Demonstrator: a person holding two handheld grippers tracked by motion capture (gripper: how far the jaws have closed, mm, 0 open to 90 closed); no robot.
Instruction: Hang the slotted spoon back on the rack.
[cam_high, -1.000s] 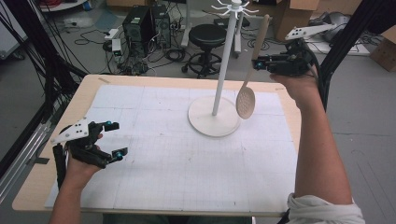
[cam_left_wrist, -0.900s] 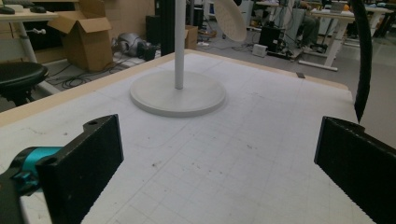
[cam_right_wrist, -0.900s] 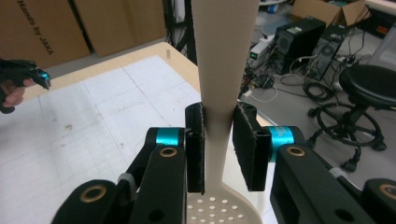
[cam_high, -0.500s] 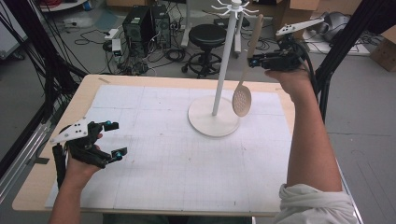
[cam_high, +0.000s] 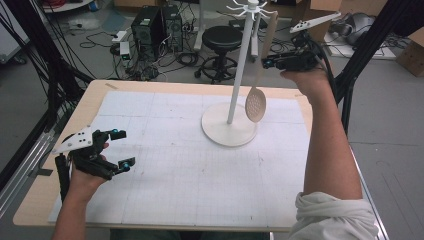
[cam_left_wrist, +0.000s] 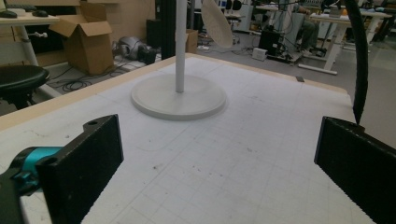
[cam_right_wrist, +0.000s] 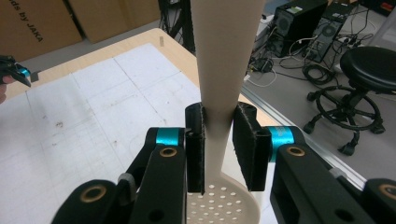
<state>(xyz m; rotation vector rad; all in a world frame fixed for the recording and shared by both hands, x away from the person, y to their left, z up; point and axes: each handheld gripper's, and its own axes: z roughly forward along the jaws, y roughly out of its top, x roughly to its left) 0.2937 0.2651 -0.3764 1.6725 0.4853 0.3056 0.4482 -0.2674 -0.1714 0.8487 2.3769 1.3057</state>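
Right gripper (cam_right_wrist: 218, 149) clamped on smooth beige slotted spoon (cam_high: 256, 102) handle; left gripper (cam_high: 121, 148) jaws apart over gridded mat (cam_high: 190, 170).

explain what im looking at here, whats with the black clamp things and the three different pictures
A person at a table holds a hand-operated grasping tool in each hand; there is no robot arm. One camera looks down from above; the other two ride on the tools and look along their black jaws. The table carries a gridded white mat and a white rack stand with hooks on top. The right tool is clamped on the handle of a beige slotted spoon, held in the air beside the stand's pole. The left tool rests low over the mat, jaws open, holding nothing.
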